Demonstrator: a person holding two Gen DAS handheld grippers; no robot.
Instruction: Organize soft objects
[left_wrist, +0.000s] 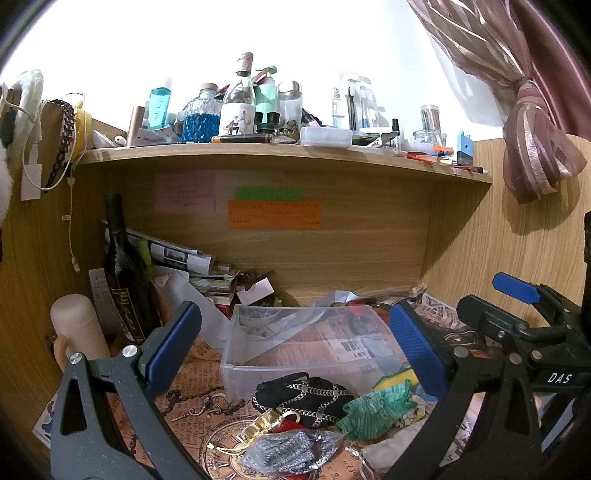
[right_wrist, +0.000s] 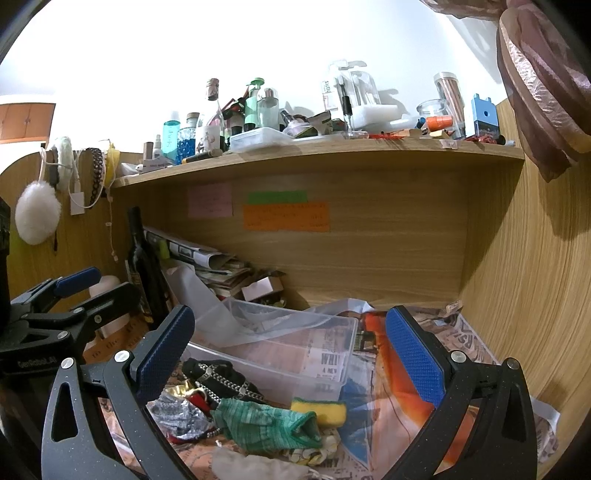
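A pile of soft things lies on the desk in front of a clear plastic bin (left_wrist: 236, 363) (right_wrist: 347, 347). It holds a green knit cloth (left_wrist: 376, 408) (right_wrist: 266, 424), a black cloth with a silver chain (left_wrist: 303, 397) (right_wrist: 218, 376), a silver mesh pouch (left_wrist: 288, 448) (right_wrist: 173, 413) and a yellow sponge (right_wrist: 321, 410) (left_wrist: 393, 380). My left gripper (left_wrist: 295, 350) is open and empty above the pile. My right gripper (right_wrist: 291, 354) is open and empty above the same pile. Each gripper shows at the edge of the other's view.
A dark wine bottle (left_wrist: 123, 273) (right_wrist: 146, 269) and a beige flask (left_wrist: 75, 330) stand at the left. Stacked papers (left_wrist: 192, 266) lie behind the bin. The shelf above (left_wrist: 280, 151) is crowded with bottles. Wooden walls close in the back and right.
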